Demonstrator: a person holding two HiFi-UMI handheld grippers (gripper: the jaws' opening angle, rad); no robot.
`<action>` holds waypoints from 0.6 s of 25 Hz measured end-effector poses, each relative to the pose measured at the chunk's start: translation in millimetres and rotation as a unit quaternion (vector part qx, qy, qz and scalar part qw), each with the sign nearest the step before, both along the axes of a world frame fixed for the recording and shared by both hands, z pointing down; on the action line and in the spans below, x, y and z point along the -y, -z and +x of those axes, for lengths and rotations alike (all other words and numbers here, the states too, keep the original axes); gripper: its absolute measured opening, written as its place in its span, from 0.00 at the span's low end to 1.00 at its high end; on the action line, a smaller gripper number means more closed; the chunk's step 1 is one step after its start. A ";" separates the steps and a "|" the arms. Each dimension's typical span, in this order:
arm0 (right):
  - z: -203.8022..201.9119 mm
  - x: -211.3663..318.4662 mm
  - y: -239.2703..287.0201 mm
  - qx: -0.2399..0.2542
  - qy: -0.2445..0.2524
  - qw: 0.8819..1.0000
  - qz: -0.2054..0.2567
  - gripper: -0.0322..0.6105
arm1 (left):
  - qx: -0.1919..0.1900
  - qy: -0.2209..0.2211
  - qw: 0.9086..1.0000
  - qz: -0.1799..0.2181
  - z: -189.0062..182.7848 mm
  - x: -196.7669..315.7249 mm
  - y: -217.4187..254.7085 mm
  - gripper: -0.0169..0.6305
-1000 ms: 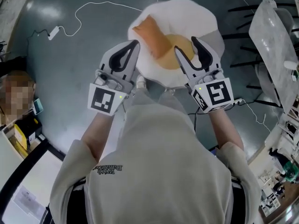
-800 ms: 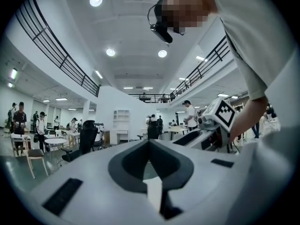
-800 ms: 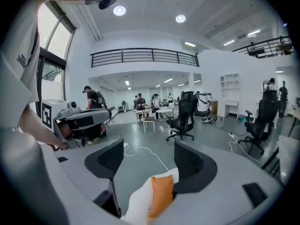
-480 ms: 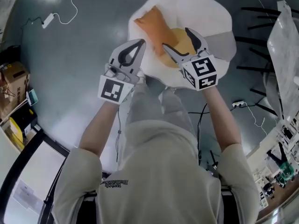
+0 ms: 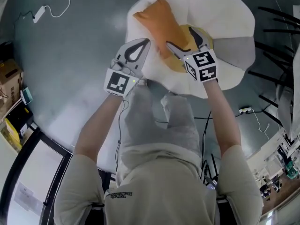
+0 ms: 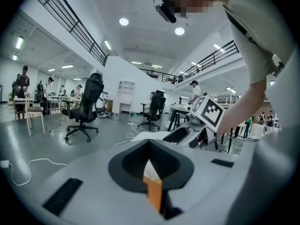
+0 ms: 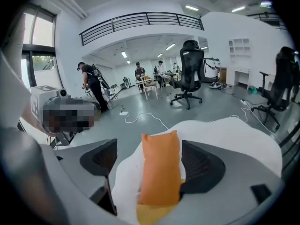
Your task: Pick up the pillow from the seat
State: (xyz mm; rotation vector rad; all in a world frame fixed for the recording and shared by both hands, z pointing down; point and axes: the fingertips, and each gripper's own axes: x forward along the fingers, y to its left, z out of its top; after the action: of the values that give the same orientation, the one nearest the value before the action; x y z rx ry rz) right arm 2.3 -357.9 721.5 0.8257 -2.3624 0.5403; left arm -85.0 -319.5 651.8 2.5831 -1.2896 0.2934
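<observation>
Right gripper view shows the orange pillow [image 7: 159,172] lying on the white seat [image 7: 234,135], its long axis running straight away between the jaws of the right gripper [image 7: 151,162]. Those jaws are opening and do not squeeze the pillow. From the head view, the left gripper [image 5: 143,43], jaws together and empty, sits at the seat's near edge just beside the pillow, which looks plump, soft and slim, with pointed corners.

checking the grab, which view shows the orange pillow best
Right gripper view: the orange pillow lies full length between the opening tongs. In the head view the right gripper covers its lower end; the left gripper view shows only an orange sliver.
</observation>
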 end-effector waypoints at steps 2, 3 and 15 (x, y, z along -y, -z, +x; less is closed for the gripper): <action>-2.0 2.5 -34.1 -0.010 0.008 1.000 -0.008 0.70 | 0.000 -0.004 1.000 -0.006 0.2 3.8 -32.9 0.04; -3.3 4.2 -51.1 -0.015 0.013 1.000 -0.011 0.71 | 0.000 -0.006 1.000 -0.009 0.2 5.5 -49.1 0.04; -11.1 23.4 -237.9 -0.070 0.037 0.994 -0.082 0.93 | -0.008 -0.018 0.999 -0.038 8.0 19.8 -198.2 0.04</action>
State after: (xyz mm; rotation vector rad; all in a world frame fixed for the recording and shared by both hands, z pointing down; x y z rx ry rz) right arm -8.8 -381.4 959.5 0.6774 -2.1794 0.6152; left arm -77.0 -339.2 850.0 2.5421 -1.2027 0.3221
